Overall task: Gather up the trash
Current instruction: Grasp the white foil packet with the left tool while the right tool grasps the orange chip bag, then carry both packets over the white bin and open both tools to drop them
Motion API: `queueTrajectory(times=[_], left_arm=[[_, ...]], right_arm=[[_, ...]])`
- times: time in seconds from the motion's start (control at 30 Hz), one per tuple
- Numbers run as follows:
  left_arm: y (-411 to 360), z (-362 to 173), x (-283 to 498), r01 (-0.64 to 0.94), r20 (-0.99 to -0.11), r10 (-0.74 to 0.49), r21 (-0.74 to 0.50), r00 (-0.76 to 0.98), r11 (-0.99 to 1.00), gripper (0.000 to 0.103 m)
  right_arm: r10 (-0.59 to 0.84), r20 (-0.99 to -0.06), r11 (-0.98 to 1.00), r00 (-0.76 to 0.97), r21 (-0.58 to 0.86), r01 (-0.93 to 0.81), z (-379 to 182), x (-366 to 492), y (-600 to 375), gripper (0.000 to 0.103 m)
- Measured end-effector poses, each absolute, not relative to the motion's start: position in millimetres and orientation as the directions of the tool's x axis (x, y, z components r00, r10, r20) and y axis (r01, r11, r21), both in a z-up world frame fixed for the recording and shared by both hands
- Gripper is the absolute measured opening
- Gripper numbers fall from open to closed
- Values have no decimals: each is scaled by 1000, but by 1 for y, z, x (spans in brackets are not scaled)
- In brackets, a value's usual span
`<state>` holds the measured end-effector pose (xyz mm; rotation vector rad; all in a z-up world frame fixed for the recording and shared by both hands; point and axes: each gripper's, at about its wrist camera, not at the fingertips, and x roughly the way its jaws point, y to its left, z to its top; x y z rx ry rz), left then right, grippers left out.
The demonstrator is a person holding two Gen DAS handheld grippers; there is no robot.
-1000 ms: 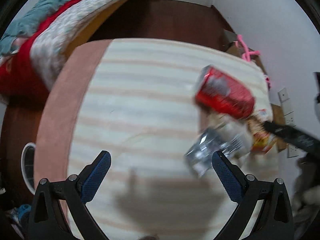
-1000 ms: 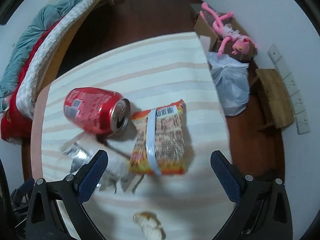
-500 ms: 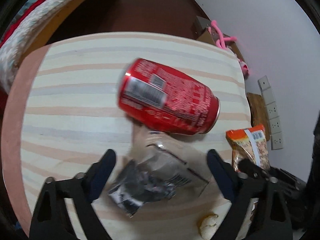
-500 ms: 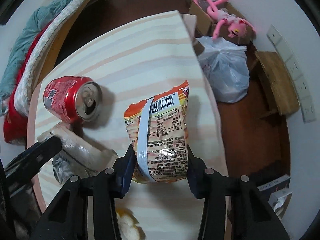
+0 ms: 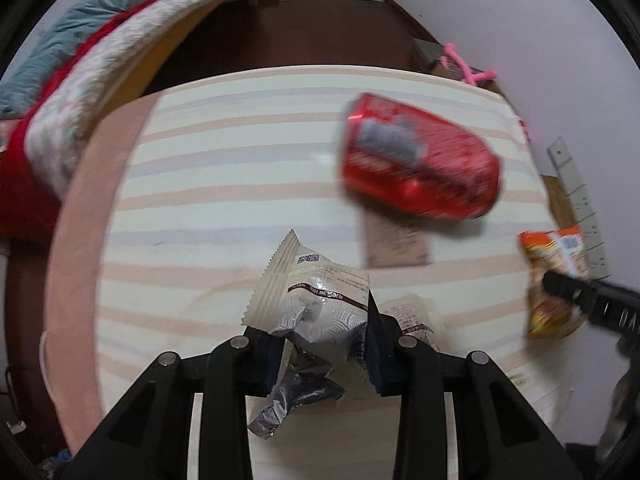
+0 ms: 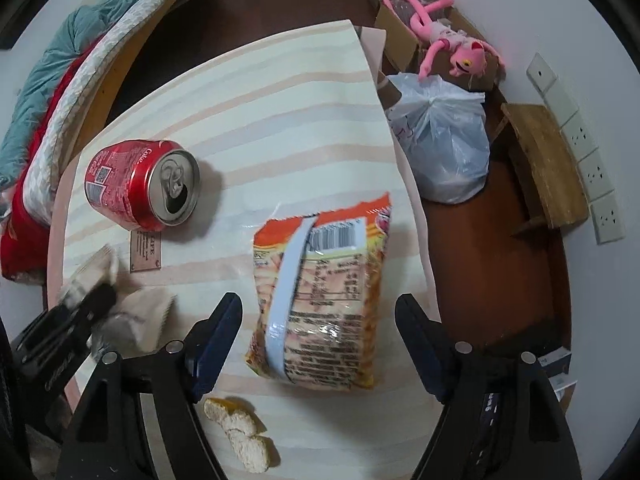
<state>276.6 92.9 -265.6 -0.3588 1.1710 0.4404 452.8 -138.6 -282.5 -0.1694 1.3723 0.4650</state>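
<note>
Left gripper: we have just closed our jaws; they are clenched on the silver wrapper, which is crumpled between the pads above the near part of the table.
Right gripper: our jaws have just been opening; they stand released, one on each side of the orange noodle packet, neither pad touching it. The packet lies flat close to the table's right edge.
Near edge: in the right view we see a bread piece lying by the near edge, just below the packet.
Middle: the red can lies on its side toward the left edge, its open top facing us; a small brown card lies flat just beside it.
Open room: we find the far half of the striped top bare, out to the far edge and far right corner.
Off the right edge: only the right view shows the white plastic bag on the floor beside the table, the wooden stool and the pink plush toy on a cardboard box.
Off the left edge: both views show the bed along the far left.
Left view only: the wrapper's printed face; the can is blurred there.
</note>
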Motion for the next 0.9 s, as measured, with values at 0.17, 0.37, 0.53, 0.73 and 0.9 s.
queueTrajectory(times=[0.17,0.37,0.53,0.73,0.9], left_arm=[[104,-279,265,-521,-945,135,-43,298,853,37],[104,-287,274,-519,-949,127,-42,287,854,43],[104,-282,266,-524,-940,144,-42,310,851,28],[104,-262,250,-537,-921,162,-58,353,841,24],[104,-229,228,-541,-892,207,-50,403,839,24]], right_arm=[[177,-974,892,139,99,-442,-291,445,-121,80],[143,-976,887,162,53,-458,-294,435,-107,67],[128,-974,885,188,26,-465,-292,434,-104,48],[172,-964,877,202,56,-478,-283,424,-106,33],[226,-950,862,214,92,-499,-265,407,-104,31]])
